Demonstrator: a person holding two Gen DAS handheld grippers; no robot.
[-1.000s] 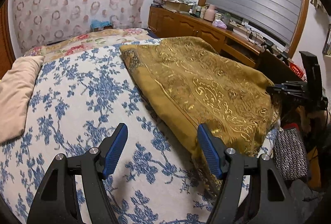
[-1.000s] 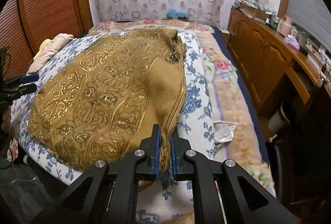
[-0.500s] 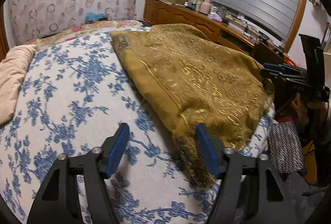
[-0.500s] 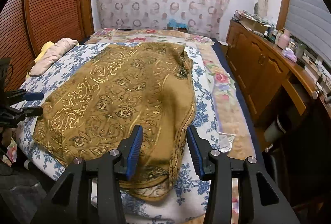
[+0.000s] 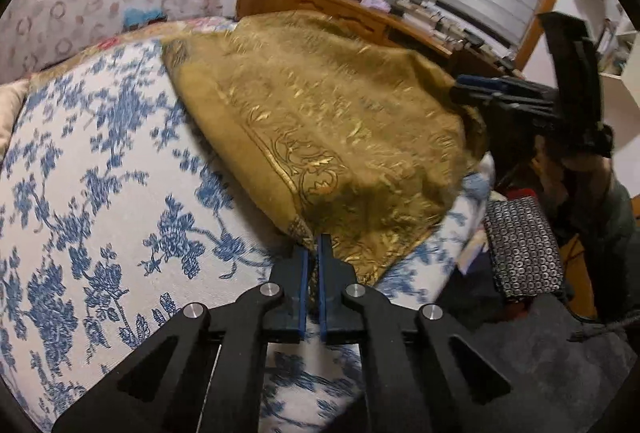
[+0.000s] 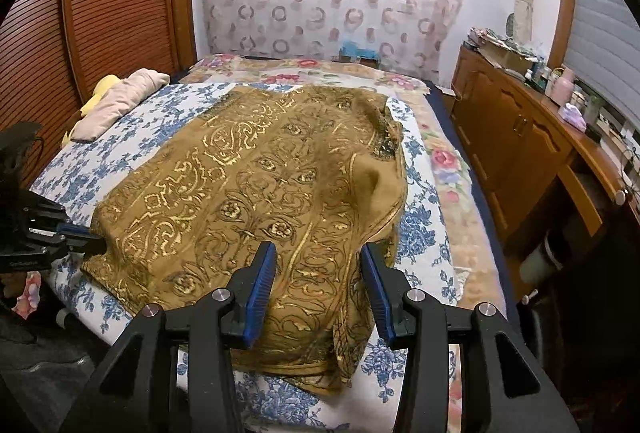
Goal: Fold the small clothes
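A mustard cloth with gold scroll patterns (image 5: pixel 340 121) (image 6: pixel 248 193) lies spread on the blue-flowered bedcover (image 5: pixel 100 193) (image 6: pixel 416 233). My left gripper (image 5: pixel 314 243) is shut on the cloth's near corner, with the fabric pinched between its blue pads. In the right wrist view that same gripper (image 6: pixel 86 233) holds the cloth's left corner. My right gripper (image 6: pixel 318 261) stands open just above the cloth's near right part, and its pads do not press on the fabric. From the left wrist view the right gripper (image 5: pixel 472 89) sits at the cloth's far right edge.
A beige folded garment (image 6: pixel 120 97) lies at the bed's far left by a wooden shutter wall (image 6: pixel 80 13). A cluttered wooden dresser (image 6: pixel 520 137) runs along the right side. A patterned bag (image 5: pixel 524 245) and a person's hand (image 5: pixel 560 169) are beside the bed.
My left gripper moved onto the cloth's corner and shut on it. My right gripper let go of the cloth edge and opened; the fabric settled onto the bed.
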